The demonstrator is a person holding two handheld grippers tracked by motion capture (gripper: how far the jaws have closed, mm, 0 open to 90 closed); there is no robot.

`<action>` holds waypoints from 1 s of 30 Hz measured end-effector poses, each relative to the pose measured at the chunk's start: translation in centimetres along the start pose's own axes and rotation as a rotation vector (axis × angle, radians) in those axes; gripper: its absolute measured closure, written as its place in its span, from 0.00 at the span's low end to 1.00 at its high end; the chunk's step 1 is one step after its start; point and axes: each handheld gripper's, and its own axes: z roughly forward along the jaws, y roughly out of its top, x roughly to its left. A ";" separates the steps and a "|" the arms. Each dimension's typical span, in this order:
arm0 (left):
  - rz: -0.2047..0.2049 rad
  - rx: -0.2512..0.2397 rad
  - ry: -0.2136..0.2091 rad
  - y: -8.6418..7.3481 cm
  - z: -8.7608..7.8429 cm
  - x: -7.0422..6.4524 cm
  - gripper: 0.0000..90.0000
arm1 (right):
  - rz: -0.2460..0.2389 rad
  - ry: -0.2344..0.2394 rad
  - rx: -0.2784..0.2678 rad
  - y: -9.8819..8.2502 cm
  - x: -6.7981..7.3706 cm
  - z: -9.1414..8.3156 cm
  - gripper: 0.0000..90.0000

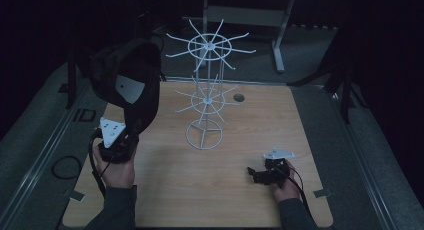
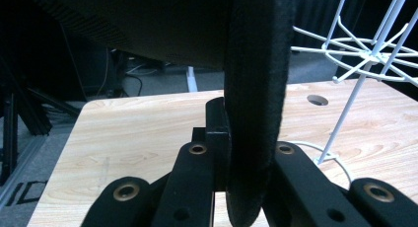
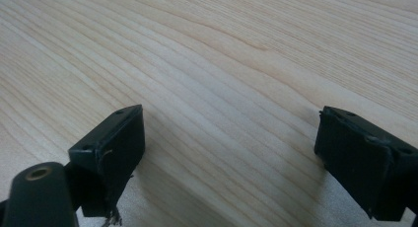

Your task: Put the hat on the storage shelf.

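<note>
We see the left gripper [image 1: 121,140] clamped on the lower edge of a black cap [image 1: 129,82], holding it up left of the white wire rack [image 1: 207,97]. The right gripper [image 1: 257,174] rests low over the wooden table [image 1: 240,140], jaws spread wide, well apart from the cap.

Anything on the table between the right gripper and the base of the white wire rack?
No. In the high view, only bare wooden table lies between the right gripper and the white wire rack. The right gripper view shows bare wood between the open jaws.
</note>
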 end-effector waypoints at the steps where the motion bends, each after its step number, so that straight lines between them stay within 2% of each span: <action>1: 0.000 0.000 0.000 0.0 0.0 0.0 0.96 | 0.000 0.000 0.000 0.0 0.0 0.0 0.13; 8: 0.023 -0.009 0.015 0.2 0.1 -0.5 0.96 | 0.000 0.000 0.000 0.0 0.0 0.0 0.13; 23: 0.018 -0.014 0.020 0.6 0.8 -1.0 0.96 | -0.009 0.012 0.001 0.0 0.1 0.0 0.13; 30: 0.037 -0.027 0.031 0.8 0.7 -1.5 0.96 | -0.011 0.014 0.001 0.0 0.1 0.0 0.13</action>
